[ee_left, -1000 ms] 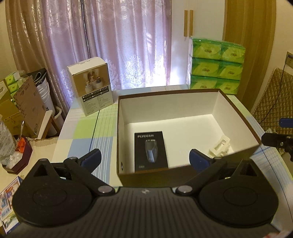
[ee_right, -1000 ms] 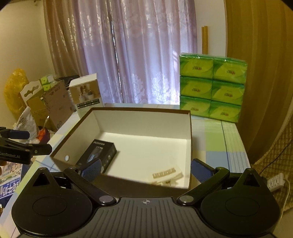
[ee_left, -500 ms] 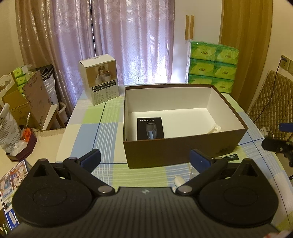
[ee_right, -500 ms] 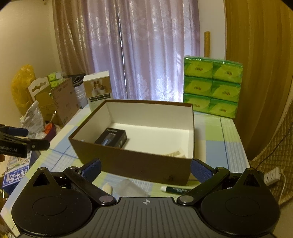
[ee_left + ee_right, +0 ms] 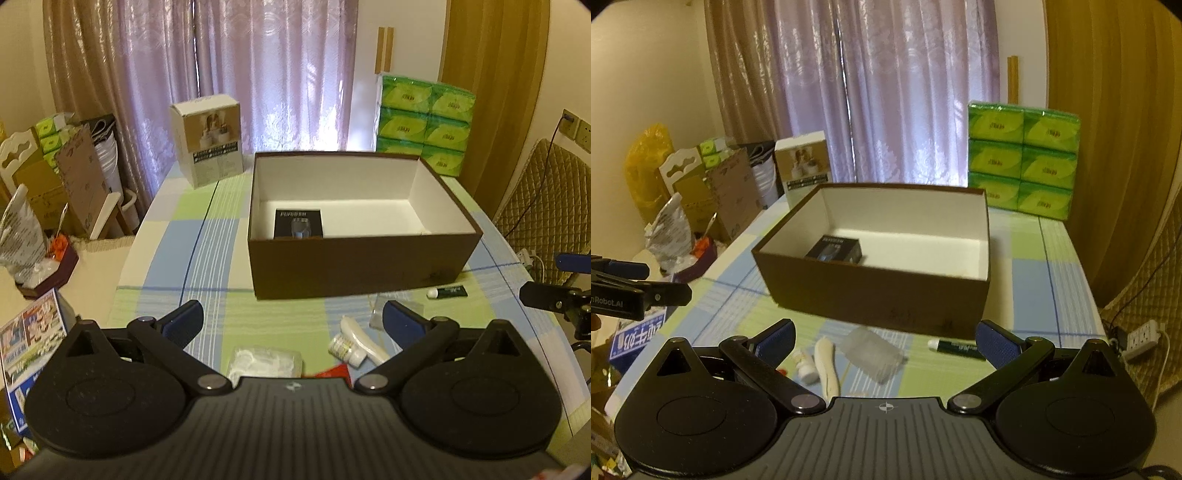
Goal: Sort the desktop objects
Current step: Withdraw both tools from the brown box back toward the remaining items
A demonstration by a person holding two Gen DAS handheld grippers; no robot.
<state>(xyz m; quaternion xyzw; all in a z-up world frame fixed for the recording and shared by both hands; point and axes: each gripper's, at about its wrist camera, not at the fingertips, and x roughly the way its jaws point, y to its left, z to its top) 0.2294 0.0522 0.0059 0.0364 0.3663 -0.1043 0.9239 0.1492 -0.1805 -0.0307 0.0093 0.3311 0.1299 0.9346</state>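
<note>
Left gripper [image 5: 291, 323]: jaws spread wide, nothing between them; it hangs over the near edge of the desk, lower centre of the left wrist view.
Right gripper [image 5: 884, 338]: jaws likewise wide apart and empty, lower centre of the right wrist view; its dark body also shows at the right edge of the left wrist view.
Desk [image 5: 207, 236]: covered by a checked cloth of green, blue and white squares.
Brown box [image 5: 362, 266]: open, white inside, centre of both views, standing on the desk.
Black carton [image 5: 298, 223]: lies flat on the box floor, in the near left corner as the left wrist view shows it.
Dark tube [image 5: 956, 347]: white-capped, lying on the cloth just in front of the box wall, right of centre.
Clear packet [image 5: 873, 350]: translucent, on the cloth in front of the box, between the two fingers of the right gripper.
White curved piece [image 5: 827, 363]: lying beside a small white bottle [image 5: 805, 365], lower left of centre in the right wrist view.
Floss-pick bag [image 5: 264, 362]: clear bag of white picks, bottom centre of the left wrist view, partly hidden by the gripper body.
White product box [image 5: 208, 146]: upright at the far left of the desk.
Green tissue packs [image 5: 424, 122]: stacked at the far right corner, before the curtain.
</note>
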